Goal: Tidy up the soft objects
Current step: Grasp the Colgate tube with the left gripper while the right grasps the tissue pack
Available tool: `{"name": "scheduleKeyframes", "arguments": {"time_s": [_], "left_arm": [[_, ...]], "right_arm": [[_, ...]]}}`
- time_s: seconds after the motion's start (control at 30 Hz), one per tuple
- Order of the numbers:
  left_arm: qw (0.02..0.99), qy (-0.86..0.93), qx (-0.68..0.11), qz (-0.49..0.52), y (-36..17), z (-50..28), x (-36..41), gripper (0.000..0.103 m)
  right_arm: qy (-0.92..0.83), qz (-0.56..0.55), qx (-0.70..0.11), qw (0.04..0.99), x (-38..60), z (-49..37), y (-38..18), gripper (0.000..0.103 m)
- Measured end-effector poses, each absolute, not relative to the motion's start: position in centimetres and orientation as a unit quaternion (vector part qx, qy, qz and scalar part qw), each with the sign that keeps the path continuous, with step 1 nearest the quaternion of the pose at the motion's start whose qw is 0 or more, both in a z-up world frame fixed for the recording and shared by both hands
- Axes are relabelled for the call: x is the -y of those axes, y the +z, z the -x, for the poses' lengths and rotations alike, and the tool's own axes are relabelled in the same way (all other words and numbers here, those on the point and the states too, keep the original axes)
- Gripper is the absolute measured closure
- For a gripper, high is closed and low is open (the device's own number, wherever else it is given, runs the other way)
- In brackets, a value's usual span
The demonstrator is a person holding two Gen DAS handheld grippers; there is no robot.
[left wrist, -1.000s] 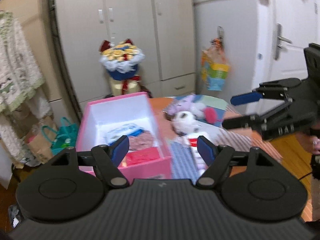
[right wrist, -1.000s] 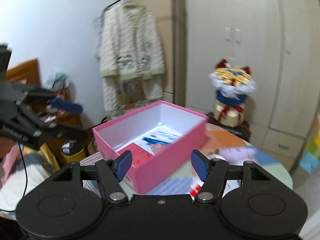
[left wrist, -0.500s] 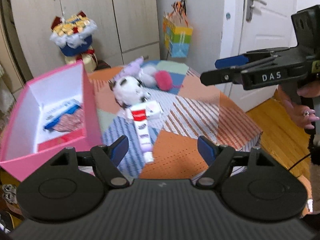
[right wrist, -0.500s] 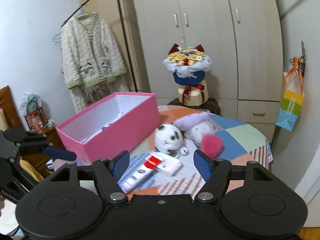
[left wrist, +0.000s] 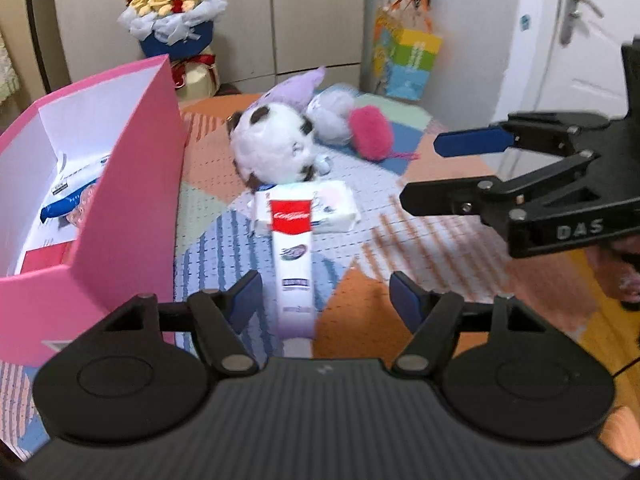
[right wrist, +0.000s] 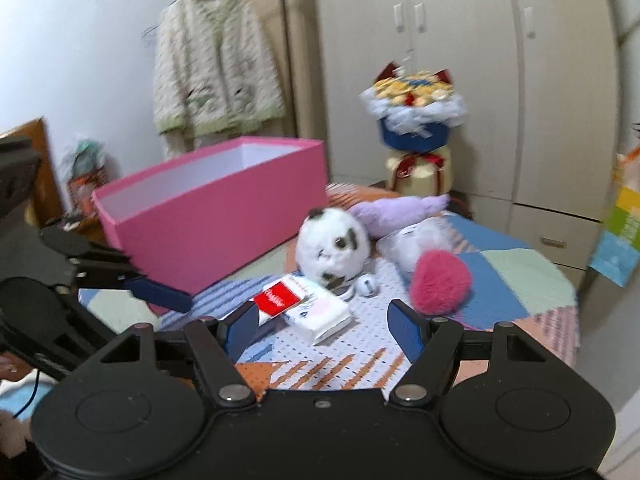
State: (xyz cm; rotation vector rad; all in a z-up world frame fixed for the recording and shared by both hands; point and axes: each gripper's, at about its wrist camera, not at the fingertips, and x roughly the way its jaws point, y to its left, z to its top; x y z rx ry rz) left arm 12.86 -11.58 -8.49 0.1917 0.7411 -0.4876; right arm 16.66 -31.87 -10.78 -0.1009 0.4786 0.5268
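Observation:
A white plush with dark patches (left wrist: 276, 148) (right wrist: 332, 244), a purple plush (left wrist: 296, 84) (right wrist: 400, 208) and a pink fluffy ball (left wrist: 370, 130) (right wrist: 440, 280) lie on the patchwork table. In front of them a toothpaste tube (left wrist: 294, 248) (right wrist: 276, 298) rests across a tissue pack (left wrist: 336, 208) (right wrist: 320, 316). An open pink box (left wrist: 132, 200) (right wrist: 224, 216) stands to the left with flat items inside. My left gripper (left wrist: 326, 300) hovers over the tube, its jaws closing, pads apart from it. My right gripper (right wrist: 322, 326) is open just short of the tissue pack, holding nothing.
A flower bouquet (left wrist: 172, 20) stands behind the table by the wardrobe (right wrist: 460, 40). A colourful bag (left wrist: 408, 64) hangs near the door (left wrist: 580, 40). A cardigan (right wrist: 216, 68) hangs on a rack at the left. The table's edge (right wrist: 576, 320) curves round on the right.
Both grippers have come down and forward toward the table, so the tube, the tissue pack and the plush toys are closer. The left jaws have narrowed a little.

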Motion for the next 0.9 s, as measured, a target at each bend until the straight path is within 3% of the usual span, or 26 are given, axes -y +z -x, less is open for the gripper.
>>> {"name": "scheduleKeyframes", "arguments": {"time_s": [0.3, 0.53, 0.7, 0.9], "left_arm": [[0.912, -0.209, -0.327, -0.132, -10.2, -14.5, 12.6, 0.042], [0.912, -0.201, -0.347, -0.092, -11.2, -15.4, 12.2, 0.047], [0.920, -0.196, -0.328, -0.089, -11.4, -14.6, 12.2, 0.079], [0.923, -0.196, -0.324, -0.066, -11.5, -13.4, 11.1, 0.079]], "right_arm": [[0.282, 0.100, -0.272, 0.914, 30.4, -20.4, -12.1, 0.027], [0.306, 0.103, -0.292, 0.900, 29.6, -22.2, -12.7, 0.028], [0.303, 0.114, -0.310, 0.894, 28.7, -23.6, -13.4, 0.028], [0.310, 0.135, -0.319, 0.885, 28.2, -24.6, -14.0, 0.027]]}}
